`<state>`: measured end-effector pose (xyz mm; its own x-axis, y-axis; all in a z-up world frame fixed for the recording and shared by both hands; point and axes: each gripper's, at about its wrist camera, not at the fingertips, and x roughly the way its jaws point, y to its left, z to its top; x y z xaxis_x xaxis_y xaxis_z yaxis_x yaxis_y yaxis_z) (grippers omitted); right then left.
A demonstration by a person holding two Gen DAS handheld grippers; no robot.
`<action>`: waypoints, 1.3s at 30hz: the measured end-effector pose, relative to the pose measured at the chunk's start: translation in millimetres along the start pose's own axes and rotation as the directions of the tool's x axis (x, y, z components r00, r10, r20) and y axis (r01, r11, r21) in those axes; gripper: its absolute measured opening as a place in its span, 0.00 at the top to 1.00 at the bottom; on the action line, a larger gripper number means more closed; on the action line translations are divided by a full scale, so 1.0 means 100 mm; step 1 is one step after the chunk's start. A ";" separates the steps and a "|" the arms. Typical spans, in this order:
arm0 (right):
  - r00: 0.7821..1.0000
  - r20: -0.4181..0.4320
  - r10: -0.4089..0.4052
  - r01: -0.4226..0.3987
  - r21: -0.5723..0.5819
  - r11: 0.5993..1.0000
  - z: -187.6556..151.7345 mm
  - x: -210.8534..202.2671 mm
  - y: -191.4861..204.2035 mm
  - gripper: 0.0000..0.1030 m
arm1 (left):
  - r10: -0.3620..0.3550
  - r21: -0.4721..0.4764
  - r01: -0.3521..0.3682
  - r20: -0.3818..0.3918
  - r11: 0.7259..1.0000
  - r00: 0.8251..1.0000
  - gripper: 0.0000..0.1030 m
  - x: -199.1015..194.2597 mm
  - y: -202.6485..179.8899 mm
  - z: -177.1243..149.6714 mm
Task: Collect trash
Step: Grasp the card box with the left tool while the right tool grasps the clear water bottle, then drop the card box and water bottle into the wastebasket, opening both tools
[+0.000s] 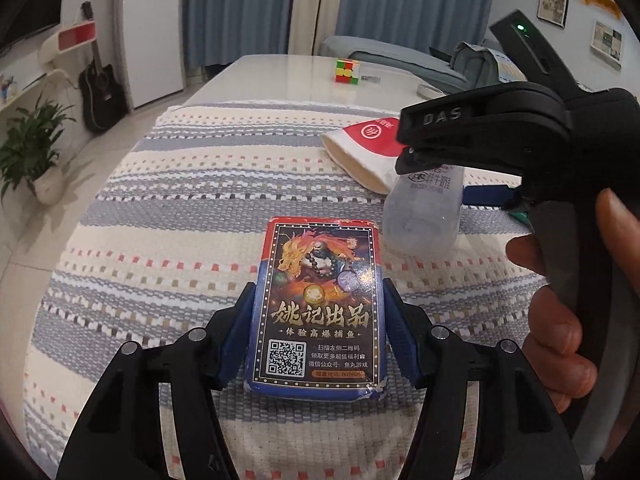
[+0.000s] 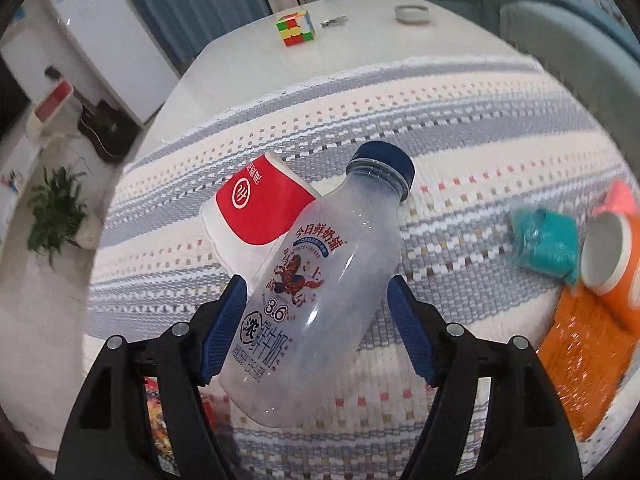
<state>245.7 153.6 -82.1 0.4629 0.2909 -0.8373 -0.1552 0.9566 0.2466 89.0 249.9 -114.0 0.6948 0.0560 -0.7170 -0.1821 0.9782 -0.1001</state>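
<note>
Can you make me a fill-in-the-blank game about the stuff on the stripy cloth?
1. The left gripper has its fingers on both sides of a box of playing ____.
2. The milk bottle has a dark ____ cap.
3. Behind the bottle lies a paper cup with a ____ band.
4. On the bare table far back sits a colourful puzzle ____.

Missing words: cards, blue, red, cube.

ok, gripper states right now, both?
Left gripper: shut on the card box.
Right gripper: jaws around the milk bottle, right pad apart; open.
</note>
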 end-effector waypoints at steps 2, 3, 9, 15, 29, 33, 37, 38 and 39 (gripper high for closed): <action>1.000 -0.002 -0.030 0.030 -0.039 0.999 0.01 0.02 0.06 0.33 | 0.000 -0.002 0.000 0.001 1.000 1.000 0.44 0.00 0.01 0.00; 0.999 -0.004 -0.035 0.035 -0.044 0.998 0.01 0.03 0.06 0.33 | 0.001 -0.003 -0.001 0.000 1.000 1.000 0.44 0.01 0.01 0.00; 0.992 -0.110 -0.055 0.050 -0.047 0.998 -0.13 0.15 -0.05 0.33 | -0.004 -0.013 0.004 -0.001 1.000 1.000 0.44 -0.04 0.00 -0.03; 0.999 -0.038 -0.009 0.005 -0.108 0.994 -0.22 0.01 -0.14 0.57 | 0.001 -0.006 -0.001 -0.004 1.000 1.000 0.44 -0.03 -0.01 -0.01; 0.958 0.252 0.138 -0.085 -0.209 0.974 -0.34 -1.59 -0.70 0.58 | -0.141 0.003 0.141 0.092 0.990 0.986 0.44 -0.50 -0.39 0.21; 0.927 0.358 0.113 -0.052 -0.175 0.983 -0.44 -2.23 -1.13 0.58 | -0.237 0.079 0.228 0.153 0.971 0.959 0.44 -0.91 -0.89 0.44; 0.897 0.438 0.064 -0.023 -0.099 0.995 -0.56 -2.76 -1.68 0.58 | -0.331 0.178 0.300 0.178 0.937 0.927 0.44 -1.22 -1.53 0.58; 0.889 0.455 0.039 -0.003 -0.080 0.997 -0.60 -2.86 -1.83 0.58 | -0.353 0.205 0.316 0.180 0.927 0.918 0.44 -1.29 -1.73 0.60; 0.882 0.471 0.006 0.023 -0.056 0.998 -0.65 -2.98 -2.00 0.58 | -0.368 0.222 0.327 0.178 0.919 0.913 0.44 -1.32 -1.87 0.61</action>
<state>82.4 -125.0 86.2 0.8186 0.2695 -0.5072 -0.1926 0.9608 0.1996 73.6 72.0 41.4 0.8251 -0.2730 -0.4947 0.2145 0.9613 -0.1727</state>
